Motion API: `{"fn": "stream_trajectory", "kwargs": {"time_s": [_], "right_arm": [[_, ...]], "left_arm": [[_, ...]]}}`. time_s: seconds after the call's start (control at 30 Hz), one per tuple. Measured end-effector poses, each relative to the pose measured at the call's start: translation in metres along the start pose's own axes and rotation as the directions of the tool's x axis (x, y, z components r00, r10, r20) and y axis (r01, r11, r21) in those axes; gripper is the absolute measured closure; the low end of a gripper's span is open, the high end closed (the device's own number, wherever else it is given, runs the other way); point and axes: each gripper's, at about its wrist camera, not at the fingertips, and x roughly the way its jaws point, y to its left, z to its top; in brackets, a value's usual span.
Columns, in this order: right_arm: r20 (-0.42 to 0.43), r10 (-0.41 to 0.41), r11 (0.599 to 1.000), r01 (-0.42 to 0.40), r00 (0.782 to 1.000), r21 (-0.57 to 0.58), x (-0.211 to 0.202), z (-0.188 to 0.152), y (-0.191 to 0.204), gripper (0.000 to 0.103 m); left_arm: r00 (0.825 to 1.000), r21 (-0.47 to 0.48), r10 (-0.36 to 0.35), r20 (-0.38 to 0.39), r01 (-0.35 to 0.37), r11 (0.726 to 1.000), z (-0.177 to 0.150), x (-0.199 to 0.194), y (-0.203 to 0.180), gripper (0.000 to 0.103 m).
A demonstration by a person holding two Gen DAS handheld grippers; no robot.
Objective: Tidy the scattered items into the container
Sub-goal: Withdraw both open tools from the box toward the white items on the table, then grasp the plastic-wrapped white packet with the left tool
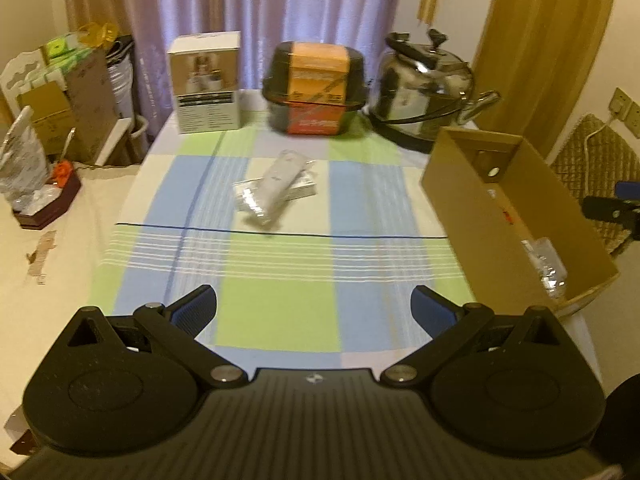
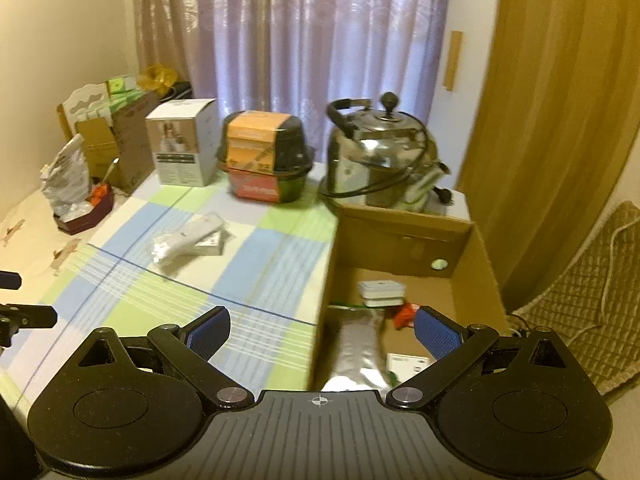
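left gripper (image 1: 314, 308): jaws spread wide, nothing in them, hovering over the checked tablecloth (image 1: 276, 280) at the near side of the desk

right gripper (image 2: 322, 334): jaws wide open too, empty, sitting right above the near end of the cardboard box (image 2: 478, 264)

cardboard box: open top, on the right side of the desk, just in front of the kettle

already in the box: a silver foil pouch (image 2: 362, 354) lying lengthwise at the near end, a small white case (image 2: 380, 292) further in, something small and orange-red (image 2: 404, 314) beside it, and a white card or label (image 2: 404, 362) near the pouch. kinda blurry, so can't name them better

left on the desk: a white tube (image 1: 276, 182) lying slantwise in the middle of the cloth, on top of a small flat carton (image 1: 302, 186) and what looks like a clear wrapped packet (image 1: 248, 196). well apart from the box, to its left

back row: white product box (image 1: 206, 84), a black pot with an orange sleeve (image 1: 316, 88), and a steel kettle (image 1: 424, 88), all along the far edge in front of the curtain (image 1: 304, 12)

off to the left: cartons and a crinkly bag (image 1: 22, 168) on the cream surface next to the cloth
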Motion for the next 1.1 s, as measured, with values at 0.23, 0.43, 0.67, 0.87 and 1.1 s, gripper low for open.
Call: {"fn": "stream_trajectory", "kwargs": {"time_s": [0.23,0.43,0.67,0.87,1.1], "right_arm": [[-0.014,0.074,0.997,-0.074,0.997,-0.022,0.011,0.008,0.037,0.0],[-0.033,0.14,0.99,-0.14,0.99,-0.021,0.029,0.015,0.068,0.0],[-0.07,0.174,0.983,-0.177,0.982,-0.039,0.067,0.015,0.095,0.0],[-0.116,0.176,0.982,-0.182,0.978,-0.043,0.115,0.012,0.106,0.0],[-0.163,0.18,0.978,-0.193,0.97,-0.072,0.178,0.017,0.107,0.0]], "left_arm": [[1.0,0.016,0.029,0.005,-0.029,0.999,-0.001,-0.002,0.028,0.001],[0.999,0.096,0.034,0.024,-0.036,0.995,0.006,0.01,0.041,0.001],[0.999,0.248,0.038,0.036,-0.045,0.968,0.014,0.04,0.05,0.001],[0.999,0.326,0.02,0.03,-0.028,0.945,0.03,0.083,0.058,0.002],[0.999,0.399,-0.03,0.041,0.011,0.917,0.045,0.142,0.061,0.004]]}}
